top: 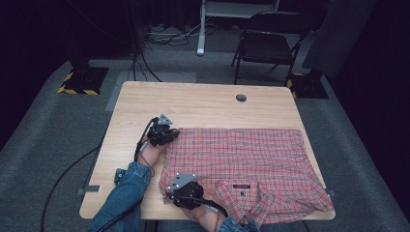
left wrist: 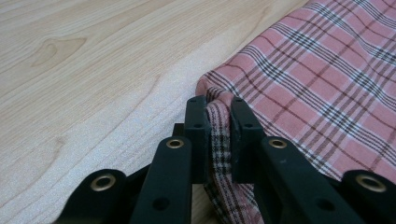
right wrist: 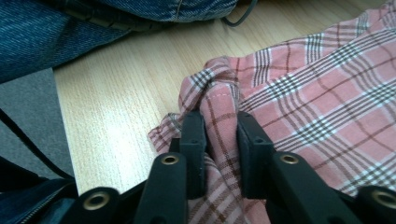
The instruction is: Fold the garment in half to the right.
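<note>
A red plaid shirt lies spread across the near right part of the wooden table, collar toward the front edge. My left gripper sits at the shirt's far left corner, and in the left gripper view its jaws pinch a fold of the plaid shirt. At the near left corner my right gripper is shut on the fabric; the right gripper view shows a bunched edge of the shirt squeezed between the pads.
A round cable hole is in the table's far side. A folding chair and cables stand on the floor beyond. Denim sleeves reach in from the front edge. Bare wood lies left and behind the shirt.
</note>
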The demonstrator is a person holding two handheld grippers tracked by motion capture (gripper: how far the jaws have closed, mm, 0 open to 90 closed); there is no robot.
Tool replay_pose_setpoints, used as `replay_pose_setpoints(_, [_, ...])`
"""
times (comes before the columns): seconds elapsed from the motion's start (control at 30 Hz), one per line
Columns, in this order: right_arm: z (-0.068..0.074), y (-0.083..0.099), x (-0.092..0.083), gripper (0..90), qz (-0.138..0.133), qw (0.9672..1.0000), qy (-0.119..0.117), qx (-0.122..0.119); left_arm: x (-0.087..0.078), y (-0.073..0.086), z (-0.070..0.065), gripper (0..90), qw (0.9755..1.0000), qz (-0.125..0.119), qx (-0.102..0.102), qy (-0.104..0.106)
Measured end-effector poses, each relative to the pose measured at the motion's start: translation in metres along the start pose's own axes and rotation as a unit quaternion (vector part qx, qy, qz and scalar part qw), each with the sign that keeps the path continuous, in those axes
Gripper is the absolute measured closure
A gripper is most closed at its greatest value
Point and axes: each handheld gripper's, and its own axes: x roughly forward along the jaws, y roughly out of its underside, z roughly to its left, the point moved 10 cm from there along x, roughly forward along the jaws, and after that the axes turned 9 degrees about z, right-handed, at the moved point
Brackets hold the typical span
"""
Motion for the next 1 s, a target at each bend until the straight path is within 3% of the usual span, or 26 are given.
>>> replay_pose_setpoints(0.27, [-0.002, -0.008, -0.006, 78.8, -0.008, 0.9999, -0.002, 0.008, -0.010, -0.007, 0.003, 82.0, 0.9994, -0.032, -0.011, 0.005])
replay_pose_setpoints(0.37, [-0.004, -0.014, -0.010, 78.9, -0.018, 0.9997, -0.011, 0.013, -0.016, -0.009, 0.006, 82.1, 0.9984, -0.048, -0.027, 0.014])
replay_pose_setpoints(0.77, [0.000, -0.044, -0.028, 78.8, -0.060, 0.9979, -0.023, 0.008, -0.051, -0.021, 0.018, 82.3, 0.9967, -0.072, -0.035, 0.012])
replay_pose_setpoints(1.0, [-0.001, -0.056, -0.046, 78.8, -0.094, 0.9951, -0.029, 0.010, -0.069, -0.033, 0.022, 82.4, 0.9960, -0.079, -0.039, 0.010])
